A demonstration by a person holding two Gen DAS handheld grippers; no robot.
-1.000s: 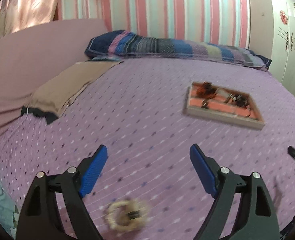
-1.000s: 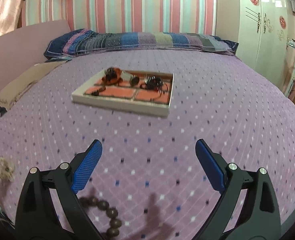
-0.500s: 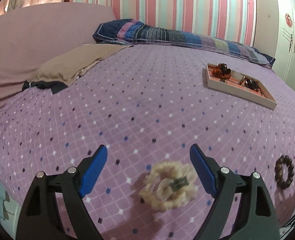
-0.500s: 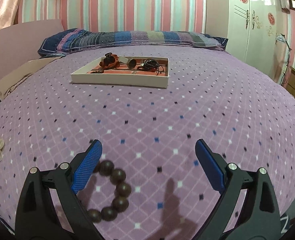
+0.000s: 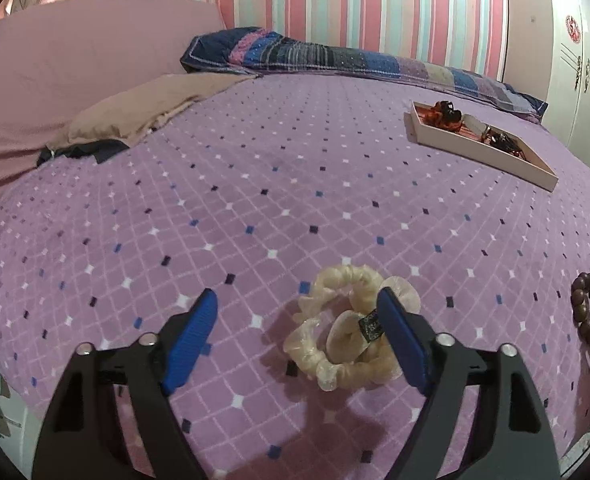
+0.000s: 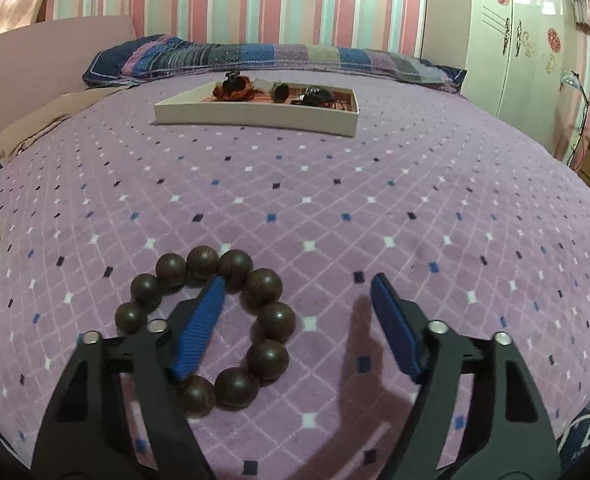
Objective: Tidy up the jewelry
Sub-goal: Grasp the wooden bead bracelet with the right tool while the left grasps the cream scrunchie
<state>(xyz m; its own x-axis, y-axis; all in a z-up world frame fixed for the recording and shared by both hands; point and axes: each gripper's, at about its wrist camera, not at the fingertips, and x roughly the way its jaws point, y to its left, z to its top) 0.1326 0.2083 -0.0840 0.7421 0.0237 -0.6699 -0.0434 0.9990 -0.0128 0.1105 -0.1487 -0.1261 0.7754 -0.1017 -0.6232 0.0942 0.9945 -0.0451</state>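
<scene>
Two loose pieces are left on the bed (image 5: 295,184), both well apart from the tray (image 5: 491,156), which already has several items in it.

Left wrist view: the left claw (image 5: 295,340) is wide open, holding nothing. The cream scrunchie (image 5: 347,328) lies on the bedspread between its fingers, pushed toward the right finger (image 5: 403,344), which overlaps its edge. A small dark tag on the scrunchie has print too small to read. The bead bracelet (image 5: 583,308) shows at the far right edge. Tray sits far back right, near the striped pillow (image 5: 335,56).

Right wrist view: the right claw (image 6: 299,324) is also wide open and empty. Its left finger (image 6: 199,332) sits over the middle of the bead bracelet (image 6: 231,320), so the ring's right side lies between the fingers. Whether the finger touches the beads is unclear. Tray (image 6: 255,116) is straight ahead, far off, holding an orange piece, a dark tangle and a few small bits.

Judgement: sorting is partly done; both grasps, carries and drops remain. No readable brands or writing anywhere.
</scene>
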